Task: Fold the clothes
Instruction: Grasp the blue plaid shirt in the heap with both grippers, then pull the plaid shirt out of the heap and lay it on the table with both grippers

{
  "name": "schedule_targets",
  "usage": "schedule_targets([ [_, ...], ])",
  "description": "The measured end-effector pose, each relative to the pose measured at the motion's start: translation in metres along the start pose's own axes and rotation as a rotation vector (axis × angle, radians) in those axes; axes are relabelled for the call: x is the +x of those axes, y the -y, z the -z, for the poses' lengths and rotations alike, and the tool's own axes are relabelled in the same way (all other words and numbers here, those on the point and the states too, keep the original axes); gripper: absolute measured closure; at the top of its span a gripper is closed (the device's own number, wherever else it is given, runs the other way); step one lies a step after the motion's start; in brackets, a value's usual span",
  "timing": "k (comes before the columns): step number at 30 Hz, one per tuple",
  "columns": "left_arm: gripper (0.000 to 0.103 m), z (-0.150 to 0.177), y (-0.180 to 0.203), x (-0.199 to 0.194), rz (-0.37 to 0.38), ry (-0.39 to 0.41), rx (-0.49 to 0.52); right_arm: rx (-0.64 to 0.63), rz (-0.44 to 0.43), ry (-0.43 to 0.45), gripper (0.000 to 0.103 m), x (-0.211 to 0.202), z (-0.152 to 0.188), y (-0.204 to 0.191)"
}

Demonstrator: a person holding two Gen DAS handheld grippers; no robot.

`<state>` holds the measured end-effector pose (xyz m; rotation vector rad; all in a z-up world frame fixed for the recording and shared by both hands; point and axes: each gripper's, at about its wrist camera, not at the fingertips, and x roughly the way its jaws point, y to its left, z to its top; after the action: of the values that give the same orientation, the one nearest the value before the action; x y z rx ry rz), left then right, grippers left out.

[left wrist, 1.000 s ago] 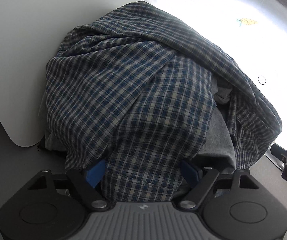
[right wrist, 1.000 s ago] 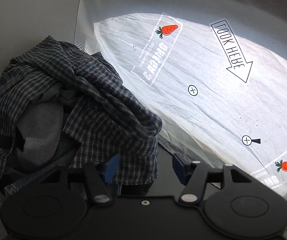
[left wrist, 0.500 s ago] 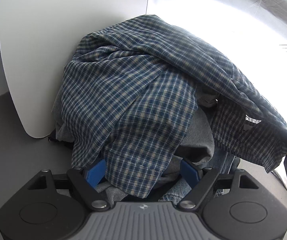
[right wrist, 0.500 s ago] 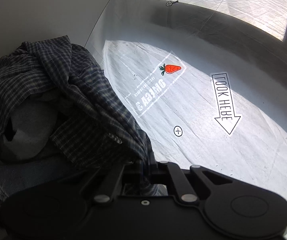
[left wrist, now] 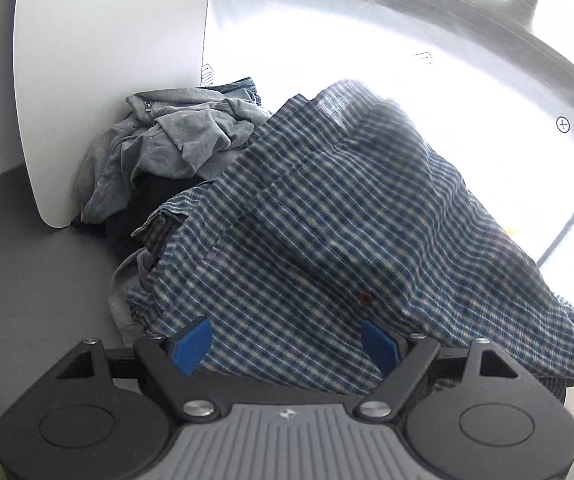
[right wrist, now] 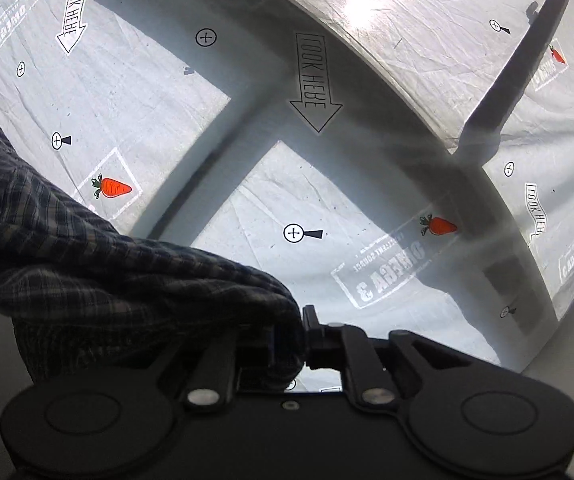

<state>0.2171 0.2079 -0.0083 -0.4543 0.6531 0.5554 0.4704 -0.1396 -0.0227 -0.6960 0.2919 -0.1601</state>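
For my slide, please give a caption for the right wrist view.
Right gripper pulls the checked shirt over the printed table cover.

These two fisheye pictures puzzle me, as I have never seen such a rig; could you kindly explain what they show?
No robot here: a person holds a two-finger gripper in each hand, each with a camera looking along its fingers. The left view shows the left gripper, its blue pads wide apart, with a checked shirt draped between them, not pinched. Behind lies a heap of grey clothes against a white board. The right view shows the right gripper with a bunch of that shirt between its jaws, which are opening, above a printed sheet.
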Motion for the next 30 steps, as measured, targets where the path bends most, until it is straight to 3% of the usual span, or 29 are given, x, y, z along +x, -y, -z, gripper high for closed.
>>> schedule_targets([
  [1,0.020,0.010,0.007,-0.004,0.006,-0.015,0.006,0.011,0.002,-0.094,0.067,0.014,0.021,0.014],
  [4,0.020,0.037,0.027,-0.012,0.030,-0.062,0.008,0.109,-0.069,-0.256,0.063,0.019,0.082,0.048],
  [8,0.020,0.057,0.046,-0.010,0.036,-0.104,0.032,0.224,-0.183,-0.332,0.057,-0.011,0.134,0.042],
  [11,0.020,0.060,0.052,-0.003,0.044,-0.117,0.052,0.246,-0.295,-0.362,0.057,-0.030,0.144,0.012],
  [14,0.020,0.054,0.051,0.000,0.052,-0.124,0.079,0.226,-0.405,-0.325,0.054,-0.047,0.130,-0.023],
  [21,0.020,0.040,0.018,0.031,0.052,-0.207,0.067,0.171,-0.604,-0.201,0.035,-0.063,0.063,-0.106],
  [26,0.020,0.029,-0.004,0.060,0.081,-0.275,0.034,0.200,-0.703,-0.320,0.031,-0.028,0.038,-0.162],
  [27,0.020,0.026,-0.007,0.065,0.086,-0.283,0.029,0.206,-0.719,-0.344,0.032,-0.022,0.034,-0.172],
  [29,0.020,0.018,-0.012,0.074,0.095,-0.289,0.023,0.222,-0.727,-0.392,0.045,-0.012,0.036,-0.180],
  [30,0.020,0.014,-0.013,0.077,0.096,-0.286,0.025,0.236,-0.737,-0.401,0.076,-0.012,0.038,-0.178],
])
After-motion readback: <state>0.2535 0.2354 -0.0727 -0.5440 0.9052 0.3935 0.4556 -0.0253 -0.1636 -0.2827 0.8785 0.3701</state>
